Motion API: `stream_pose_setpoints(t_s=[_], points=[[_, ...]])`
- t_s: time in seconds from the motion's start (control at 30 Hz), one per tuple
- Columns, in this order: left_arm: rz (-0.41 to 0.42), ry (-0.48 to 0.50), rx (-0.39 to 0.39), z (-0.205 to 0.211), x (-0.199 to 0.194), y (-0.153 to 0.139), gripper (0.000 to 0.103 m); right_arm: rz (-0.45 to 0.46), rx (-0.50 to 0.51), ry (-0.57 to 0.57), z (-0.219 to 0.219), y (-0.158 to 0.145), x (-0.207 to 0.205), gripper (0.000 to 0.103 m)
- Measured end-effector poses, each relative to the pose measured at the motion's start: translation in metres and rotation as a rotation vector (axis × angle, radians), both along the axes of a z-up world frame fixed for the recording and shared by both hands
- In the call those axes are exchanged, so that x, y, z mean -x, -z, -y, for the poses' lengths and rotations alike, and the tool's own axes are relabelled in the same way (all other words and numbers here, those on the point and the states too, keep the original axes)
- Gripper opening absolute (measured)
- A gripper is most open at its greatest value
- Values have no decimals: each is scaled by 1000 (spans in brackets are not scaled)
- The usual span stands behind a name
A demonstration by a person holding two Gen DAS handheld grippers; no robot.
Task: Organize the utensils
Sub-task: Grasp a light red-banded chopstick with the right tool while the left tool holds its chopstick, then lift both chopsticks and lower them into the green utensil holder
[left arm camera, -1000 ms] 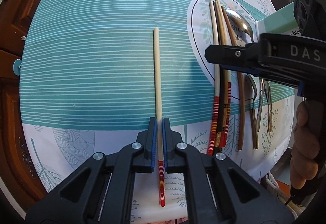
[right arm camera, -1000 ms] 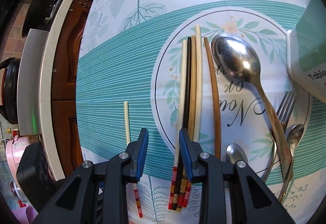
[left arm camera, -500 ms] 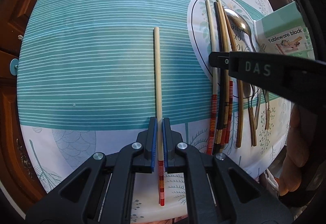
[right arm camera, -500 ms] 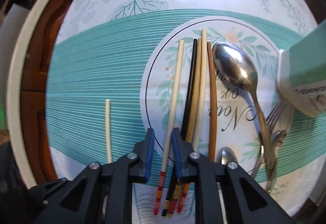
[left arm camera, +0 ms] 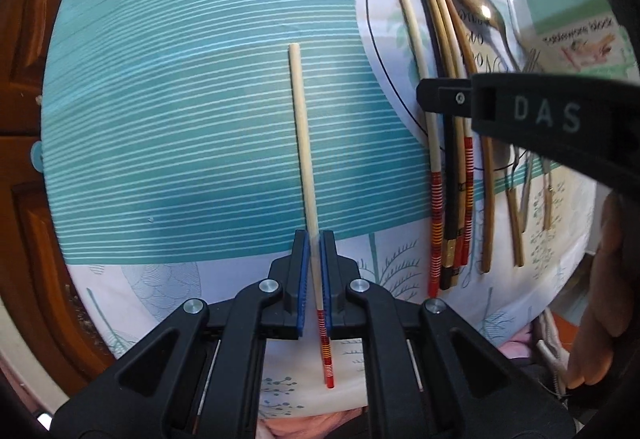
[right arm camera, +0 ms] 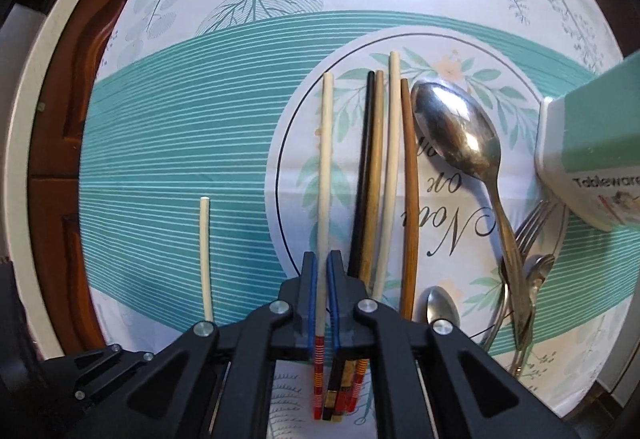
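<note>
Compared with a second ago, the right gripper (right arm camera: 323,299) has slid over from the bare cloth onto the leftmost chopstick of the group, and its jaws have just been closing; its blue pads now clamp a cream chopstick with a red striped end (right arm camera: 325,175), which lies on the tablecloth (right arm camera: 176,143) slightly apart from the other sticks. The left gripper (left arm camera: 314,279) is as it was, clenched on a second cream chopstick (left arm camera: 303,143) of the same pattern, which lies alone on the teal striped band, well apart from the group; in the right wrist view only its pale tip end shows, at the left. In the left wrist view the right gripper's black body, lettered DAS, has come lower across the right side and now covers the middle of the group. Beside the stick held on the right lie a black chopstick (right arm camera: 362,175), a tan chopstick (right arm camera: 374,175), another cream chopstick (right arm camera: 391,167) and a brown chopstick (right arm camera: 410,191), all roughly parallel inside the round printed emblem on the cloth. To their right rest a large steel spoon (right arm camera: 460,131), a fork (right arm camera: 532,223) and smaller spoons whose handles overlap. A green and white box (right arm camera: 592,159) printed with the word Tableware stands at the right edge of the cloth; what is inside it cannot be seen. Part of a person's hand (left arm camera: 600,303) shows at the far right of the left wrist view.
</note>
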State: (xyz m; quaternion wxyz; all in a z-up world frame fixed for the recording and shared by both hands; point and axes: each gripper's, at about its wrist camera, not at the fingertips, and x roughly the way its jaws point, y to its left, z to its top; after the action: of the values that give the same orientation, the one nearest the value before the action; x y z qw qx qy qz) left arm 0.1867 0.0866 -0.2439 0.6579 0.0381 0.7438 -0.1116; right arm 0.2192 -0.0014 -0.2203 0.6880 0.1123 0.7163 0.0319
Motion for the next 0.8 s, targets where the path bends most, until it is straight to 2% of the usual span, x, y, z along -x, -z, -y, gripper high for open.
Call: stream_pose_setpoints(t_s=[0.13, 0.43, 0.57, 0.67, 0.73, 0.8], points=[[-6, -4, -66, 16, -2, -1, 6, 7, -24, 9, 10, 0, 1, 5], [40, -29, -100, 26, 4, -3, 6, 10, -35, -36, 10, 0, 1, 5], [82, -6, -113, 30, 18, -6, 3, 24, -49, -36, 11, 0, 4, 5], [124, -5, -92, 33, 32, -11, 3, 40, -81, -38, 18, 0, 9, 5], [152, -23, -49, 31, 43, -19, 3, 27, -139, -27, 23, 2, 13, 5], [203, -26, -41, 29, 51, -32, 3, 58, -198, -26, 29, -1, 22, 5]])
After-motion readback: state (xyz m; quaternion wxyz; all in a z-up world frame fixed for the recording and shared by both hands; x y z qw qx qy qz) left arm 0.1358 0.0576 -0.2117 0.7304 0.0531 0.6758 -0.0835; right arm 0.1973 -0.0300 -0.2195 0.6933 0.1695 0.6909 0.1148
